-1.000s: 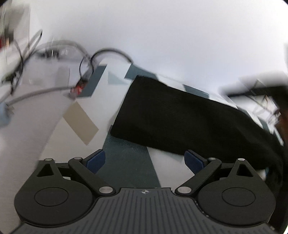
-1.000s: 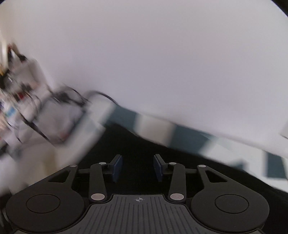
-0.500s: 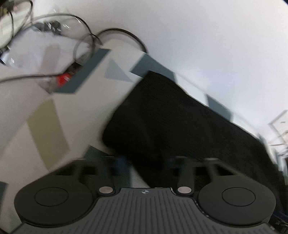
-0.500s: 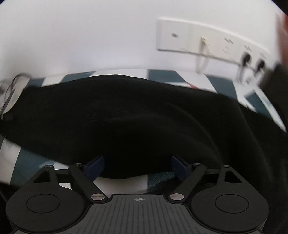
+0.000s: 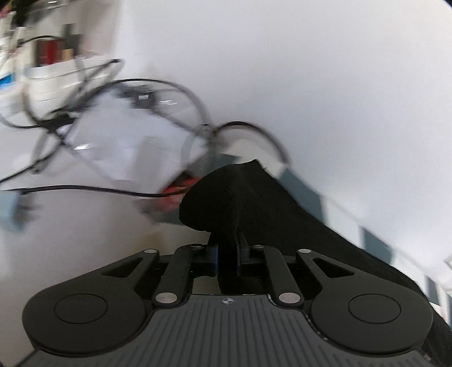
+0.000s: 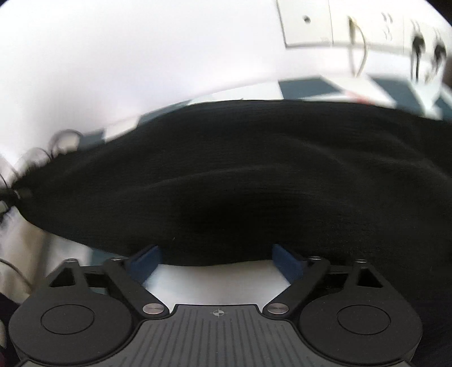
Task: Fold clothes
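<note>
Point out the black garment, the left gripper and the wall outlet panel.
black garment (image 6: 240,175): right wrist view, middle of the cloth.
left gripper (image 5: 228,258): left wrist view, between fingertips pinching cloth.
wall outlet panel (image 6: 310,25): right wrist view, blank plate.

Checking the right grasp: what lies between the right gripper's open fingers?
In the right wrist view, the black garment's near edge and bare white table lie between the right gripper's fingers.

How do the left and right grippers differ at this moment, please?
The left gripper is shut on the black garment; the right gripper is open, gripping nothing. Left lifts a bunched corner; right sits at the garment's near edge. Both have blue-padded fingers.
</note>
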`<state>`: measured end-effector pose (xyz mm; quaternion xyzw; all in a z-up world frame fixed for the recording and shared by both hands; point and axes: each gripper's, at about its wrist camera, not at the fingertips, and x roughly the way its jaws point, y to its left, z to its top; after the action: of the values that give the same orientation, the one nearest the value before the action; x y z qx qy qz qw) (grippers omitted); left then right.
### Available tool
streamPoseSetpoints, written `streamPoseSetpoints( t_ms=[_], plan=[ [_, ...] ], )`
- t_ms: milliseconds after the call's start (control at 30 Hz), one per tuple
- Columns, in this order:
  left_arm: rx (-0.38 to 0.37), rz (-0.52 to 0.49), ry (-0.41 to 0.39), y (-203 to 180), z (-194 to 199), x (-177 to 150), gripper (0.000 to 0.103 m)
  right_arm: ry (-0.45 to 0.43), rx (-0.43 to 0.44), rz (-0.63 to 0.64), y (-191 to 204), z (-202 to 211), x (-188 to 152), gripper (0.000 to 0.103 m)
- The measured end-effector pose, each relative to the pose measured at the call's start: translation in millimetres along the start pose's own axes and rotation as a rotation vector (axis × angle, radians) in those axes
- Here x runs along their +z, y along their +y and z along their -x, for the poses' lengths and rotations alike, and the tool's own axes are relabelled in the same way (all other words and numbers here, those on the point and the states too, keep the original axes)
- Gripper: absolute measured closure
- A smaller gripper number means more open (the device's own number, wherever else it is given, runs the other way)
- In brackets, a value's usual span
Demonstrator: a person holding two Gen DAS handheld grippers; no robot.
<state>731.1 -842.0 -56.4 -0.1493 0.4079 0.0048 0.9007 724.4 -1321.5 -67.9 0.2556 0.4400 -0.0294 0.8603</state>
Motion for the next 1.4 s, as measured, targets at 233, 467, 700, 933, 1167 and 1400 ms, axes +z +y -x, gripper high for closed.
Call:
streamPoseSetpoints(
  t_ms=[233, 467, 700, 933, 1167, 1400],
  plan=[
    [-0.035, -0.162, -0.059, -56.4, 49.2, -45.2, 0.038, -0.312, -0.098, -0.311, -46.4, 84.9, 29.0, 0.024],
    [-0.440, -0.397, 0.075, -178.9, 65.0, -121.4, 0.027, -0.502, -0.349, -0.372, -152.0, 169.1, 61.8, 0.021],
    [-0.358, -0.415, 0.218, -255.7, 23.8, -163.4, 0.027, -0.403, -0.553, -0.295, -256.0, 147.7, 78.4, 0.025],
    [-0.155, -0.456, 0.164, -296.5, 9.8, -182.7, 0.022, -0.179, -0.364, -0.114, -308.1, 85.8, 100.8, 0.060],
    [-0.033, -0.473, 0.115, -338.7, -13.5, -174.9, 0.024, -0.292, -0.260, -0.061, -320.2, 77.5, 142.6, 0.091],
    [-0.021, -0.437, 0.128, -364.2, -37.3, -160.3, 0.010, -0.252, -0.289, -0.026, -341.0, 33.5, 205.0, 0.089]
  ],
)
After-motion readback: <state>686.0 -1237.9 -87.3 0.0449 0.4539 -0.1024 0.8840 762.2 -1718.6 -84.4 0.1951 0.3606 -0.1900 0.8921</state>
